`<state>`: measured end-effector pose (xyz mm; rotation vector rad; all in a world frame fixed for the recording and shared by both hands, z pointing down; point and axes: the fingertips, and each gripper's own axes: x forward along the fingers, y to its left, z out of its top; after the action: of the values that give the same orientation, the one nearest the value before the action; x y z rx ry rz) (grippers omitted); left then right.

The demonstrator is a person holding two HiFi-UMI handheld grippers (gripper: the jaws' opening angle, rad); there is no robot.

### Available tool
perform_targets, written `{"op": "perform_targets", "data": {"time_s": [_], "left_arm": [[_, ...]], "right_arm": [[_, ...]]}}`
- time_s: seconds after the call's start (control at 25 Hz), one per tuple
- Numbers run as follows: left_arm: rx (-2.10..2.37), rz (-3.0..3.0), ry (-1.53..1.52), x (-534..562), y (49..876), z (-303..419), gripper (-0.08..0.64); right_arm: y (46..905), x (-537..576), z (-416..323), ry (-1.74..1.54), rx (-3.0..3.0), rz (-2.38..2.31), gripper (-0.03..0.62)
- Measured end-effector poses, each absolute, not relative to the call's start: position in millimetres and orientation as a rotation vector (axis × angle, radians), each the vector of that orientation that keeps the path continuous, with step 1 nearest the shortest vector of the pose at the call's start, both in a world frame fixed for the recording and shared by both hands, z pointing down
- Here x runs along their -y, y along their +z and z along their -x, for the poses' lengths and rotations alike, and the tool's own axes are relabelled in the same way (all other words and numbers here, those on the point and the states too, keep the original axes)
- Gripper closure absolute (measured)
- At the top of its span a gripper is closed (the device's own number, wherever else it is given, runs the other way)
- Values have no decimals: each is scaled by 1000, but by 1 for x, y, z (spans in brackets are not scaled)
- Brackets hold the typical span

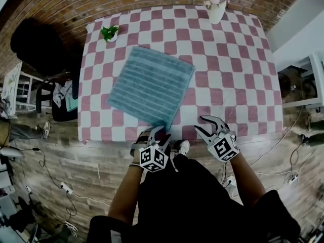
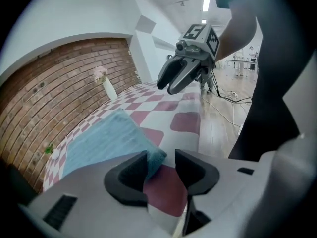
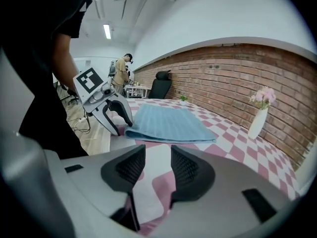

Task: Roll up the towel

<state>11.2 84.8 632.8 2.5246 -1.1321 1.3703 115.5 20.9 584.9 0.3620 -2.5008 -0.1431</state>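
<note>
Head view: towel (image 1: 151,85) laid flat on desk (image 1: 238,54), skewed, near corner pointed at left gripper (image 1: 156,132). Left jaws held apart, corner lodged between, not pinched. Right gripper (image 1: 200,124) set just beside corner, jaws parted, empty. Left judged nearer for first fold.

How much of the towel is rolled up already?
None yet. The blue towel lies flat and spread out on the checked table. In hand: the left gripper has the towel's near corner between its jaws, which stand apart and do not pinch it. The right gripper is beside it, jaws apart and empty. Left to do: grab the edge and roll the whole towel.
</note>
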Motion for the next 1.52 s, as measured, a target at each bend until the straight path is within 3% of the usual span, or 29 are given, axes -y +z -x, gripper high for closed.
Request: {"op": "perform_targets", "data": {"time_s": [0.28,0.44,0.92,1.32,1.52], "left_arm": [[1122,-2520,1444,-72,641,-13,545],[1159,-2523,1317,-65,623,-12,551],[1264,-2580,1111,-42,556,6,552],[1179,-2697,991,-28,526,17,552],[1179,-2722,912,-17,506,28,552]], "right_arm": [[593,-31,-125,-89,2489,-379,439],[599,-40,-108,-132,2479,-271,428],[609,-20,-6,-579,2420,-193,148],[626,49,17,-606,2279,-312,150],[626,101,6,-608,2197,-393,214]]}}
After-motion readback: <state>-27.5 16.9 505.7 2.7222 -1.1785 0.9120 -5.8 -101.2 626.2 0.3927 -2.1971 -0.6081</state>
